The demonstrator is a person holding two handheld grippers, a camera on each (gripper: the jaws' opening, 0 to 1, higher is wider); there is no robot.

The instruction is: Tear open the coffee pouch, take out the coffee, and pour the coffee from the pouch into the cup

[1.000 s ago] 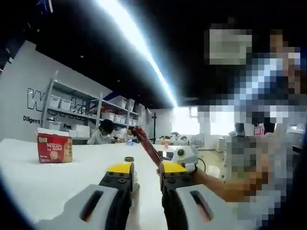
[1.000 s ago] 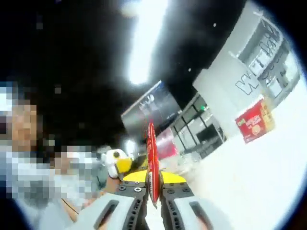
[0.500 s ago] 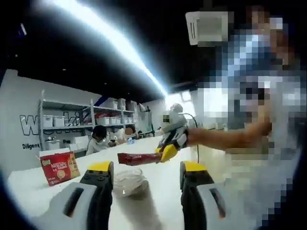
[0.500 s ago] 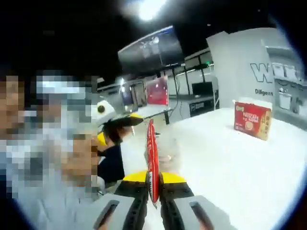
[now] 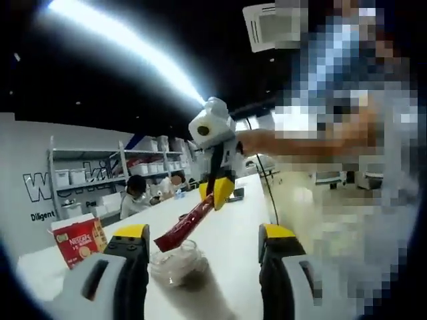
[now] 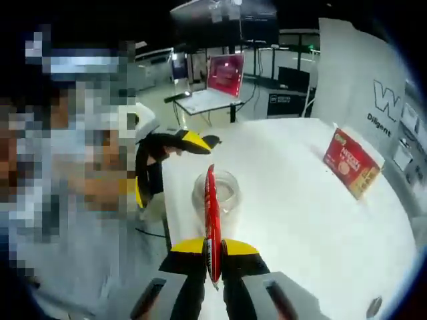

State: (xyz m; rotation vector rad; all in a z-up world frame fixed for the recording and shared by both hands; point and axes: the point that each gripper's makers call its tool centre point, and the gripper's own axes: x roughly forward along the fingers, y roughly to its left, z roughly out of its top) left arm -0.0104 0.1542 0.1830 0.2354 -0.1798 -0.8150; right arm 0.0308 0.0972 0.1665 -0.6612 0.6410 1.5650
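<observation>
Right gripper view: the right gripper (image 6: 212, 257) pinches the red coffee pouch (image 6: 211, 223) between its jaws, the pouch standing edge-on with its far end over the clear cup (image 6: 217, 191). The cup stands on the white bench (image 6: 293, 227), near the edge closest to the person. The left gripper (image 6: 175, 143) sits beside the cup, jaws spread. A red Nescafe box (image 6: 350, 163) stands well apart, toward the bench's far edge. In the left gripper view, the pouch slants down into the cup's mouth.
</observation>
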